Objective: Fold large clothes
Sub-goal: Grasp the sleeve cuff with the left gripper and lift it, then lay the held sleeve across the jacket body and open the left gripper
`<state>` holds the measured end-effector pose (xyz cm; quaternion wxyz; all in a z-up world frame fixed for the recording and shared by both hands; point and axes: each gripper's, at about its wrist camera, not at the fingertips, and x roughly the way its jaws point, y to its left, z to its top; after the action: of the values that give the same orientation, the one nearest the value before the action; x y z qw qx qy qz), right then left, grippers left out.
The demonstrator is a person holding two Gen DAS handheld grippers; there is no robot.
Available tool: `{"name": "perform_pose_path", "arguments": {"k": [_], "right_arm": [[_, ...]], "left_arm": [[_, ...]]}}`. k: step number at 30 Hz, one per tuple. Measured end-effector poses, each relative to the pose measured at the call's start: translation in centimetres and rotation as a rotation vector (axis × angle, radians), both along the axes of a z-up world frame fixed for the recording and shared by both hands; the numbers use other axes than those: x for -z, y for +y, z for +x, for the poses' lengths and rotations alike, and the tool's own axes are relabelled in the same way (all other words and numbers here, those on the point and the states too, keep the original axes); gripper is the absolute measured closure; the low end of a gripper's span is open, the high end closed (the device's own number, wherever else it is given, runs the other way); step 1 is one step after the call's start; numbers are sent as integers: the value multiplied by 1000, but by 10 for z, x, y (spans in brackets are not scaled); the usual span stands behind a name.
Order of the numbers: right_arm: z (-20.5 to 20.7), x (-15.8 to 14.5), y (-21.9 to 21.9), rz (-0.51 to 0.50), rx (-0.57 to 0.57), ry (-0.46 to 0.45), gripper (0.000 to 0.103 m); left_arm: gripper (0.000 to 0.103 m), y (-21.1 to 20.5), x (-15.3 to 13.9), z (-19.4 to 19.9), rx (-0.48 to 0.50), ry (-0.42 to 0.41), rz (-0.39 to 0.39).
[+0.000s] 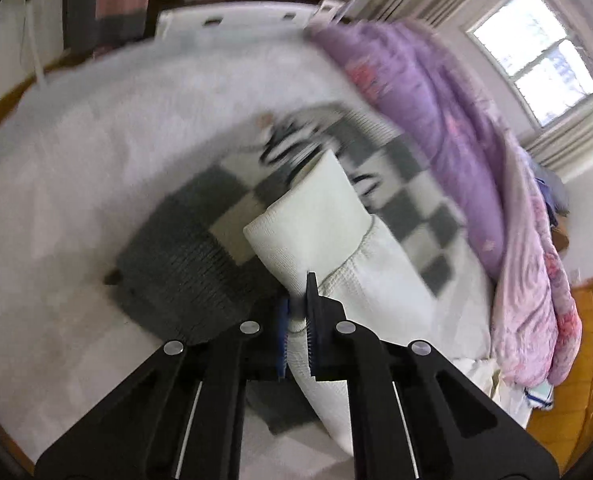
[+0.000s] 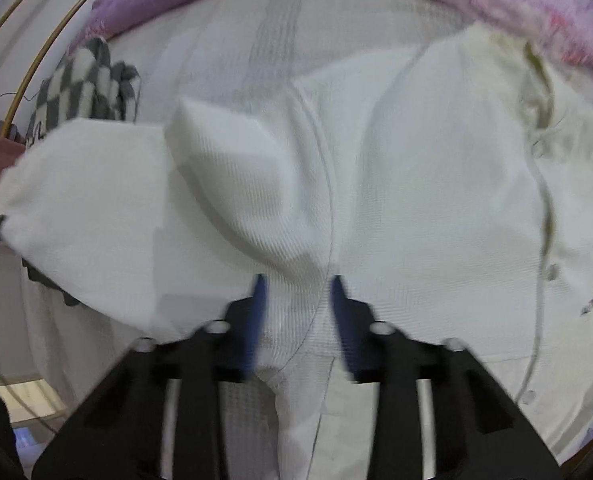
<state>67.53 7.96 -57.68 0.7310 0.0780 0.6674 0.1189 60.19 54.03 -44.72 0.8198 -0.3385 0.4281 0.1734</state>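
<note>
Through the left wrist camera I saw my left gripper, low in the middle of the frame, clamped on the cuff end of the white garment. Its sleeve rose toward the centre and blurred there. Beneath it lay a grey checkered garment on the pale bed sheet, with a purple quilt heaped along the right and a window at the upper right. I judged the folding barely begun: only a sleeve was lifted.

Through the right wrist camera the right gripper sat at the lower centre with a ridge of the white garment's cloth and a seam between its blue pads. The jaws stood narrow, but blur kept me from telling whether they pressed the fabric. This view alone showed the garment's body spread and rumpled, with buttons down the right edge, so the whole fold was left. Only the left view showed the firm hold on the sleeve.
</note>
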Motion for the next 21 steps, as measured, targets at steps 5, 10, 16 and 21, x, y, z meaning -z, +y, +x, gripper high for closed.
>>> {"name": "perform_pose_path", "arguments": {"k": [5,10,16,21], "right_arm": [[-4,55,18,97,-75,155,88],[1,41,-15,243,-60,139,86],[0,-16,-129,353,22,26,86],[-4,-54,-262,388,171,-88,86]], "left_arm": [[96,-35,-66,-21,13,-85,96],[96,-119,-123,-23,116,-144,235],[96,-274,-155,10,312,-243,278],[96,-424,-123,52,512,-262,157]]}}
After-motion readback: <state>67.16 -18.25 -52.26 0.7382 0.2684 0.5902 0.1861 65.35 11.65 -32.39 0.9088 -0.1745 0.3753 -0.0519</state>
